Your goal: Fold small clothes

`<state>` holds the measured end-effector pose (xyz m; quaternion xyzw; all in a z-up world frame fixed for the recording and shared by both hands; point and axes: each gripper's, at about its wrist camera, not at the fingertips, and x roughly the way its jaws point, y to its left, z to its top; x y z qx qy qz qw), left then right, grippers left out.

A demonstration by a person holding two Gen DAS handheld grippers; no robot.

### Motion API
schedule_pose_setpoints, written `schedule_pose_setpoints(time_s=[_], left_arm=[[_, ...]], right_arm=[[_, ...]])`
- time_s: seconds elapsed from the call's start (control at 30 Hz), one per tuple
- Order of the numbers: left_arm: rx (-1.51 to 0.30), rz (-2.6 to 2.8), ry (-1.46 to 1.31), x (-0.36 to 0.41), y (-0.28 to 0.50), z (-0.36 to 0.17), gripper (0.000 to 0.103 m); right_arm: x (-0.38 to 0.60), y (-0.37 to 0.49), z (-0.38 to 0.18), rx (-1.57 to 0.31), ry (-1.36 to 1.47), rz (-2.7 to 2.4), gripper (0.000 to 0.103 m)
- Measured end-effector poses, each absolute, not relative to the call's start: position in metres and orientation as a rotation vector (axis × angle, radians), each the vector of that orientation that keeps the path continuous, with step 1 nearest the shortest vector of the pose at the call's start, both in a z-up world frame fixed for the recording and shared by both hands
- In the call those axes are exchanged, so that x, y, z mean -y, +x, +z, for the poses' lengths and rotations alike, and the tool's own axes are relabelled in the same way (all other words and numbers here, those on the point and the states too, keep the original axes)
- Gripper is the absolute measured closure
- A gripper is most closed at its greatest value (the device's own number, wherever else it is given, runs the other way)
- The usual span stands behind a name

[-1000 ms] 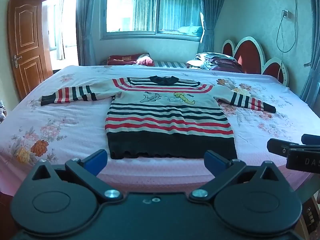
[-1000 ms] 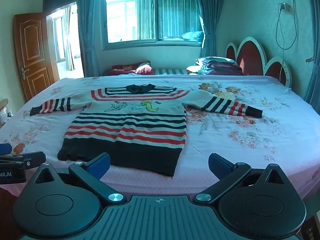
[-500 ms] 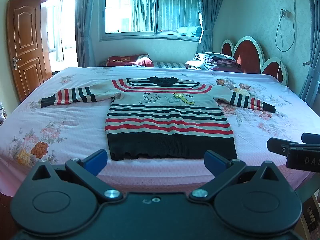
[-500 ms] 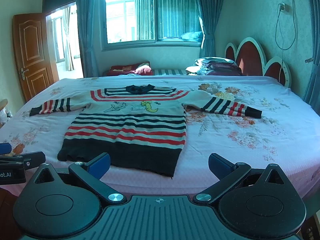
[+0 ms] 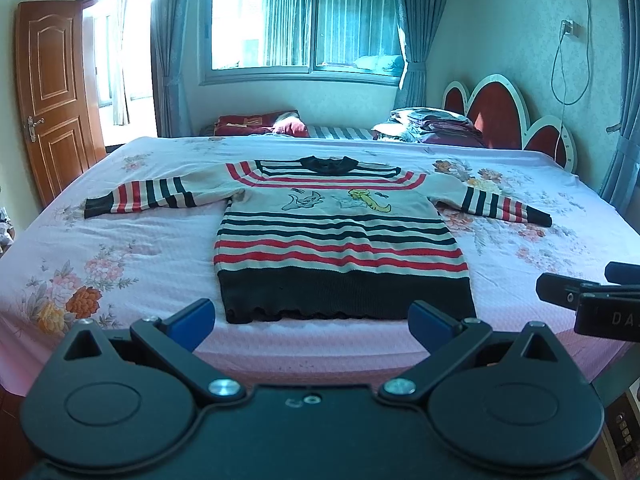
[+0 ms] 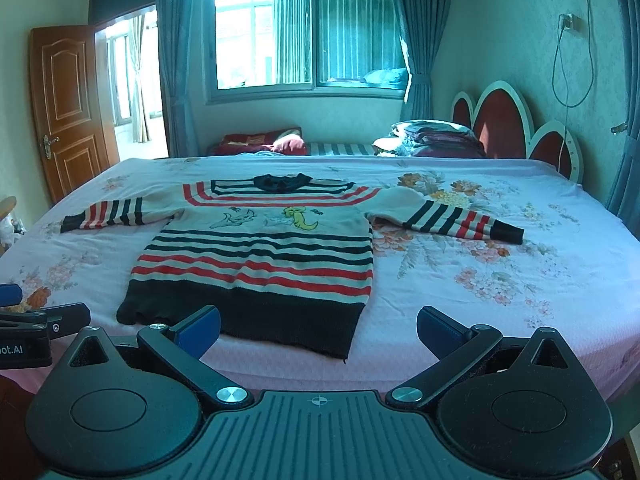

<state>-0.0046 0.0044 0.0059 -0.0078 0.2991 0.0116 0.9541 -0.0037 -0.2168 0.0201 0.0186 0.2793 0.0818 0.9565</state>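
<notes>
A small striped sweater [image 5: 340,236] in red, black and cream lies flat on the bed, sleeves spread to both sides, black hem nearest me; it also shows in the right wrist view [image 6: 260,256]. My left gripper [image 5: 312,322] hovers open just before the hem, nothing between its blue pads. My right gripper [image 6: 318,330] is open too, in front of the hem's right corner. Each gripper's tip shows at the edge of the other's view: the right gripper [image 5: 592,300] and the left gripper [image 6: 36,322].
The bed [image 5: 120,248] has a pink floral sheet. A red-and-white headboard [image 5: 500,116] stands at the far right, with folded bedding [image 5: 432,124] beside it. A wooden door [image 5: 52,92] is open at the left. A cable [image 5: 568,64] hangs on the right wall.
Both views have edged slightly; the sweater sits a little lower and closer in frame. Both grippers stay open and the sweater has not moved.
</notes>
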Motion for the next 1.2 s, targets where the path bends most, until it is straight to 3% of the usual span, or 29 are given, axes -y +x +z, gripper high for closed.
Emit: schedule_pose_setpoints(time_s=[1.2], left_arm=[[-0.615,0.036,-0.018,-0.0063,-0.0063,0.0075,0.000]], right_arm=[[0.2173,-0.0011,0.0152,-0.575,0.041,0.180,0.000]])
